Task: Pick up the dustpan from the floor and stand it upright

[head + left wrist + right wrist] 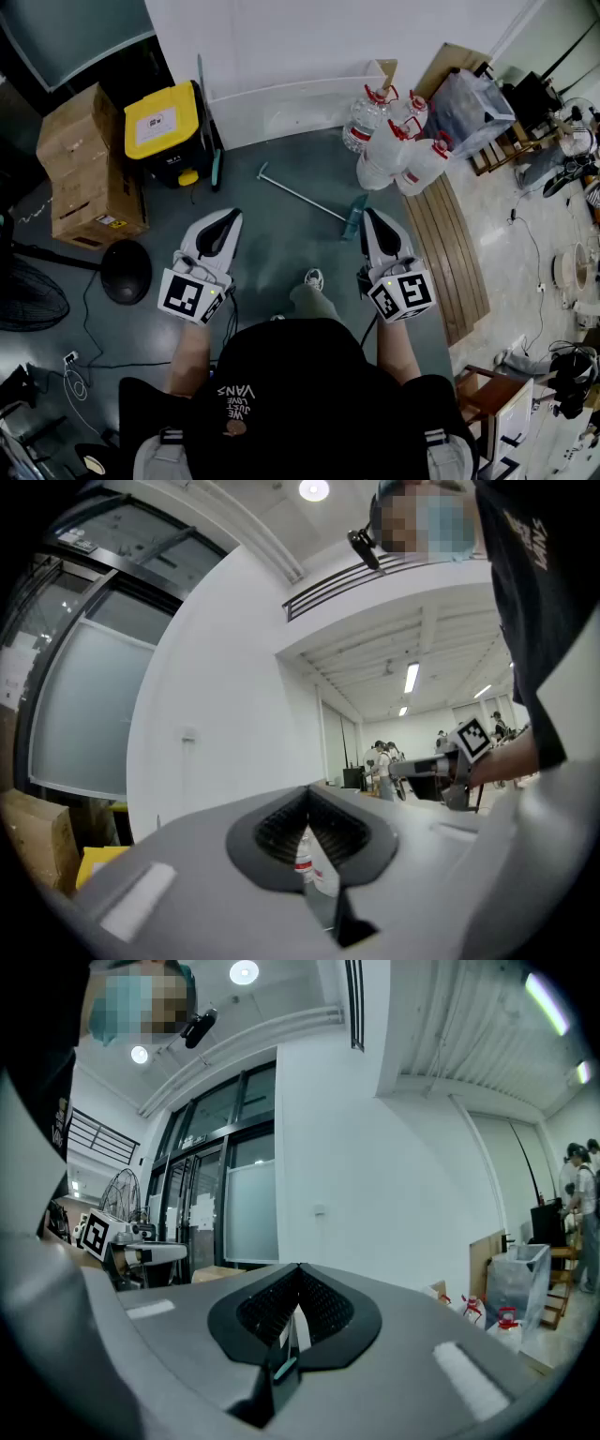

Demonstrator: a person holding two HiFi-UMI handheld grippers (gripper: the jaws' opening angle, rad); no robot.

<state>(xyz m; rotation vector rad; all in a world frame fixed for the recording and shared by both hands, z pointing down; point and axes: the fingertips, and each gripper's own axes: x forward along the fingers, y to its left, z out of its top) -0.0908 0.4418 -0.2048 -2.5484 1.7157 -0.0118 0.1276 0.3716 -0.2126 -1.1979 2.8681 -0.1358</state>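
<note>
- Left gripper (226, 221): jaws clenched on nothing, held level over the grey floor (281, 258), pointing to 12 o'clock.
- Right gripper (373, 219): jaws clenched too and empty, level, parallel to the left one.
- Dustpan (354, 218): lies flat on the floor, its teal pan just beside the right gripper's tip at its 10 o'clock; its long handle (296, 193) runs away toward 10 o'clock.
- Water jugs (389, 142) stand at 1 o'clock from the pan; a yellow-lidded bin (162, 120) stands at the left gripper's 11 o'clock.

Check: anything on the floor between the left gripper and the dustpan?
Nothing. In the head view, only bare grey floor separates the left gripper from the dustpan.
</note>
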